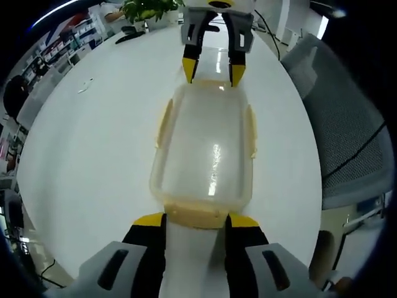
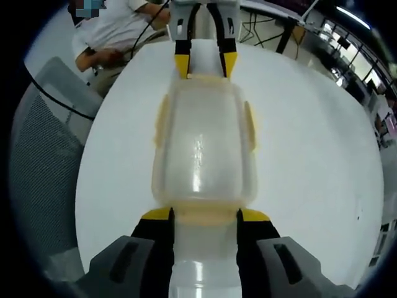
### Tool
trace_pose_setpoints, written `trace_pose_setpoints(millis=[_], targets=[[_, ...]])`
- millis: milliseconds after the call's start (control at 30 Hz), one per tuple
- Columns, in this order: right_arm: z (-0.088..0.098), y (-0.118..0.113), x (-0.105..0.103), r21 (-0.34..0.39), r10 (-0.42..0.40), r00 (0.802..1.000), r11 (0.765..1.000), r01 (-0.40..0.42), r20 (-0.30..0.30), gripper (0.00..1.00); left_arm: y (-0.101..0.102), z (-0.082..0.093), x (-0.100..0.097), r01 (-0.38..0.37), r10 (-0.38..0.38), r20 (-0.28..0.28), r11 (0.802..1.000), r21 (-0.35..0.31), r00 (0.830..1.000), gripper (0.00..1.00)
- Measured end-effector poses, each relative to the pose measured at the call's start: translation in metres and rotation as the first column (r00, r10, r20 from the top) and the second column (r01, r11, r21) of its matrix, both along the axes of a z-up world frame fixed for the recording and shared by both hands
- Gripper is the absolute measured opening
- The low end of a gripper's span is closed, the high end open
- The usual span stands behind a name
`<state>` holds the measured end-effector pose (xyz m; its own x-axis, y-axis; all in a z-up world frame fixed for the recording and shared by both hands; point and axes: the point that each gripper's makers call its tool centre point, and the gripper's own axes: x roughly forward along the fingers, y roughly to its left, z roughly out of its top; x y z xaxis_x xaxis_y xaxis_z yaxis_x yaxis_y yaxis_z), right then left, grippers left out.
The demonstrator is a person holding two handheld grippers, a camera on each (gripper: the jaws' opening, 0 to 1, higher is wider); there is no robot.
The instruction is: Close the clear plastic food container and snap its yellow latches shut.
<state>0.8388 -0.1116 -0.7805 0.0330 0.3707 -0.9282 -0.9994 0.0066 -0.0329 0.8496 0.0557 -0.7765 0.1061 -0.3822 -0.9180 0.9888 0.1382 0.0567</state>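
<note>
So the clear food container (image 1: 205, 149) is sitting out on the white desk (image 1: 93, 155), roughly mid-desk, with its lid on top. The two claws face each other from opposite short ends of it.

In the left gripper view, the left claw (image 1: 196, 220) comes up from the bottom with its yellow-tipped fingers (image 1: 149, 219) spread about as wide as the near end latch (image 1: 196, 216), one tip at each corner of that pale yellow flap. They look to be right up against it, but I can't tell if they're actually pressing. At the far end you can see the right claw (image 1: 212, 72), jaws parted, tips right at the container's far edge.

Right gripper view is the mirror of that: the right claw (image 2: 205, 215) is open around the near latch (image 2: 205, 214), and the left claw (image 2: 205, 64) sits at the far end, also parted. The side latches (image 2: 250, 125) lie against the long walls.

There's a grey mesh chair (image 1: 338, 118) by the desk edge, a potted plant (image 1: 149, 9) at the far edge, and a person in a white shirt (image 2: 115, 37) seated beyond the desk.
</note>
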Motion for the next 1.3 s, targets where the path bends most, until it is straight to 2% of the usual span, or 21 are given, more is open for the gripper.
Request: trace_pose_setpoints(millis=[500,967,1300], targets=[[0.027,-0.008,-0.011,0.033,-0.006,1.000,0.999,0.006,0.009,0.35,-0.007,0.028,-0.010,0.001,0.000,0.032,0.999,-0.032,0.999,0.30],[0.050,-0.034,-0.018,0.046,-0.030,1.000,0.999,0.030,0.000,0.35,-0.034,0.053,-0.012,0.022,-0.021,0.037,0.999,-0.039,0.999,0.30],[0.062,-0.059,-0.022,0.048,-0.056,0.998,0.997,0.057,-0.008,0.35,-0.060,0.067,-0.012,0.046,-0.044,0.035,0.998,-0.042,0.998,0.30]])
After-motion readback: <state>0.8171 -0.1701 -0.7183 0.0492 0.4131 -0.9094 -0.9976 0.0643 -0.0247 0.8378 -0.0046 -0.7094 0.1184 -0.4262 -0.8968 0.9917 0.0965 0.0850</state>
